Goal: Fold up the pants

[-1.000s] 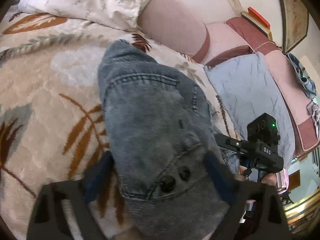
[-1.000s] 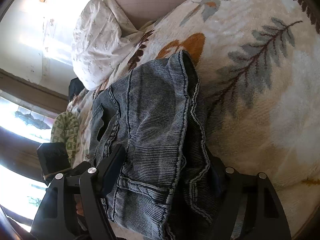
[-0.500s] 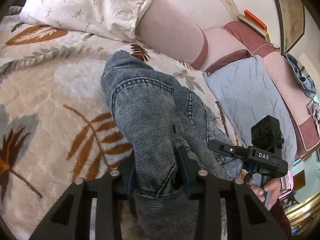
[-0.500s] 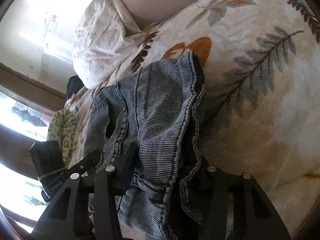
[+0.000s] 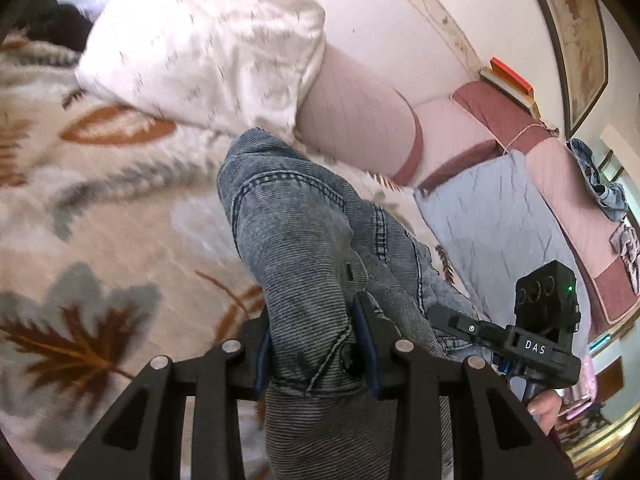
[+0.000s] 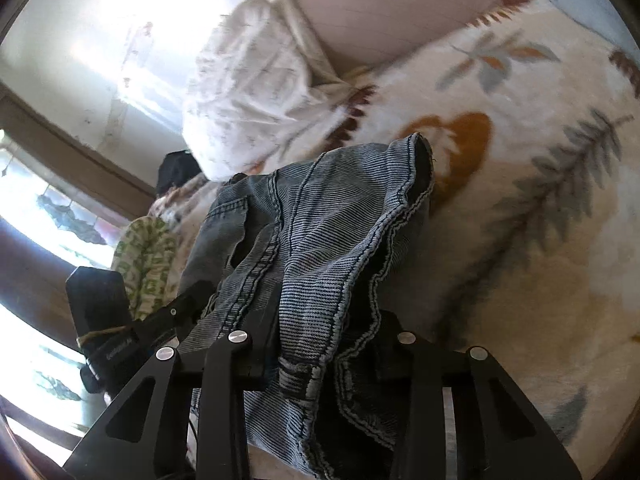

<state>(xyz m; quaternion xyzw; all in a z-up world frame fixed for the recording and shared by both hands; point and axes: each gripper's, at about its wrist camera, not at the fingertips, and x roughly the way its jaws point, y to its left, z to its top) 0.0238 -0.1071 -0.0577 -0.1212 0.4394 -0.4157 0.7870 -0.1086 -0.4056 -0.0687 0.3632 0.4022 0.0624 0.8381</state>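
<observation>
Pants lie bunched on the leaf-print blanket; left gripper clamps the waistband; right gripper, jaws closing, apparently pinches a seamed edge.

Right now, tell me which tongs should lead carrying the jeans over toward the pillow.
Probably the left tongs: they grip the jeans at the bunched waistband with the white pillow straight ahead. The right tongs are closing on layered denim hems, with the pillow off to their side.
</observation>
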